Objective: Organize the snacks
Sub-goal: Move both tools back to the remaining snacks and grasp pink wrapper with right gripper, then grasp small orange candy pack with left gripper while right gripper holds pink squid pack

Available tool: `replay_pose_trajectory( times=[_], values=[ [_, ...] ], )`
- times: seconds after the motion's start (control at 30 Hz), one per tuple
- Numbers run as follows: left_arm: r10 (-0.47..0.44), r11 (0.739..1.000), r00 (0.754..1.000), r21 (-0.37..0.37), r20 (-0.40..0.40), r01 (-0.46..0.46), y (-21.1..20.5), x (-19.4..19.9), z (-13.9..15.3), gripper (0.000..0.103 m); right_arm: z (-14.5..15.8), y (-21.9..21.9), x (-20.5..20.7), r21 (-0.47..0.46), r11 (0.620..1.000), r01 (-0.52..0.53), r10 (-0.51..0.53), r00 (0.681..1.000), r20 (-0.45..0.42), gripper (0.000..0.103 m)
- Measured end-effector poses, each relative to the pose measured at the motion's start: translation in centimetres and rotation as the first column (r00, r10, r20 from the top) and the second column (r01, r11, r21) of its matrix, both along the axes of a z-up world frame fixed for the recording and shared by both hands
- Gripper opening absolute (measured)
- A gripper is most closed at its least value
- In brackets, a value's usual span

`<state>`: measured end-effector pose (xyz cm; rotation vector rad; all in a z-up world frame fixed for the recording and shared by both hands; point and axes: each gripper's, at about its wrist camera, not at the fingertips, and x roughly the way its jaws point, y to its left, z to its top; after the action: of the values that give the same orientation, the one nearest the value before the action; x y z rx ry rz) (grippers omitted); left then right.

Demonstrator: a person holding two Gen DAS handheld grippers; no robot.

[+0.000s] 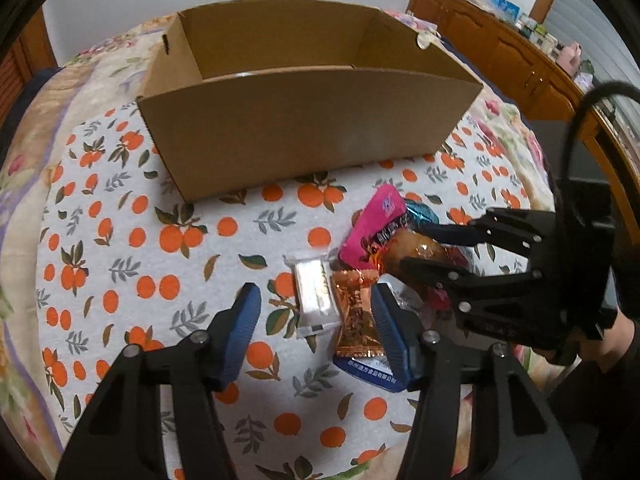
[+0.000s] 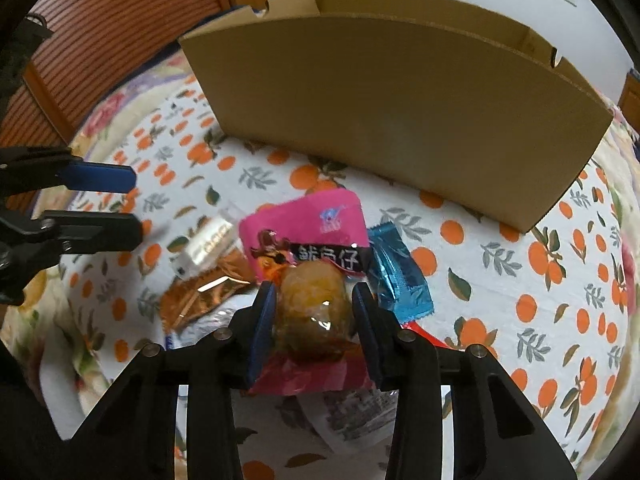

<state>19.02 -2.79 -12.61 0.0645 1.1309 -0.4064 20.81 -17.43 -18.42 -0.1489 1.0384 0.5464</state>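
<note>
Your right claw (image 2: pixel 314 304) is clamped on a clear-wrapped brown snack (image 2: pixel 312 304), blue pads pressing both sides, pkg sitting low over the pile w/ its pink-red wrapper end bunched under the fingers; in the left wrist view the same claw (image 1: pixel 416 246) comes in from the right, fingers around that brown snack (image 1: pixel 420 250). Your left claw (image 1: pixel 316 312) stands wide open, gripping nothing, hovering just above the cloth; a white-clear packet (image 1: pixel 314 296) and an orange foil packet (image 1: pixel 356 316) lie between its pads, the foil one just beside the right-hand pad. In the right wrist view that claw (image 2: pixel 134 206) shows at far left, fingers apart. Snack pile sits in front of the cardboard box (image 1: pixel 304 128), near it but apart: pink packet (image 2: pixel 308 228) w/ cartoon face and black label at the top of the pile, blue foil packet (image 2: pixel 404 280) just right of it, orange foil and white-clear packets to its left, a blue-white printed pkg (image 1: pixel 368 372) partly under the orange foil one. Box is open-topped, upright; the inside that shows holds no snacks, though its floor is mostly hidden by the near wall. All rests on an orange-fruit print cloth (image 1: pixel 180 240) laid over a floral spread. Wooden cabinet (image 1: pixel 500 44) w/ small items on top runs behind at right.
</note>
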Motion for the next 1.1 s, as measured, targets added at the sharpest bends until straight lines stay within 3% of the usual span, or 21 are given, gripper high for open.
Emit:
replay_pose_trajectory(
  times=[0.47,0.67,0.83,1.1],
  values=[
    [-0.09,0.996,0.994,0.006,-0.059,0.091,-2.1,-0.6,-1.4,0.055,-1.0,0.2,1.0,-0.002,1.0,-0.027,0.027,0.999,-0.046,0.044],
    [-0.128,0.991,0.987,0.011,-0.092,0.13,-3.6,-0.4,-2.9,0.039,-1.1,0.2,0.9,0.006,1.0,-0.024,0.024,0.999,-0.04,0.043],
    [-0.141,0.99,0.984,-0.014,-0.112,0.14,-4.3,0.0,-3.8,0.019,-1.2,-0.1,0.9,0.014,1.0,-0.025,0.025,0.999,-0.043,0.042],
    [-0.121,0.992,0.984,0.004,-0.13,0.123,-4.6,0.7,-5.0,0.022,-1.2,-0.1,0.8,0.016,1.0,-0.025,0.026,0.999,-0.041,0.042]
  ],
)
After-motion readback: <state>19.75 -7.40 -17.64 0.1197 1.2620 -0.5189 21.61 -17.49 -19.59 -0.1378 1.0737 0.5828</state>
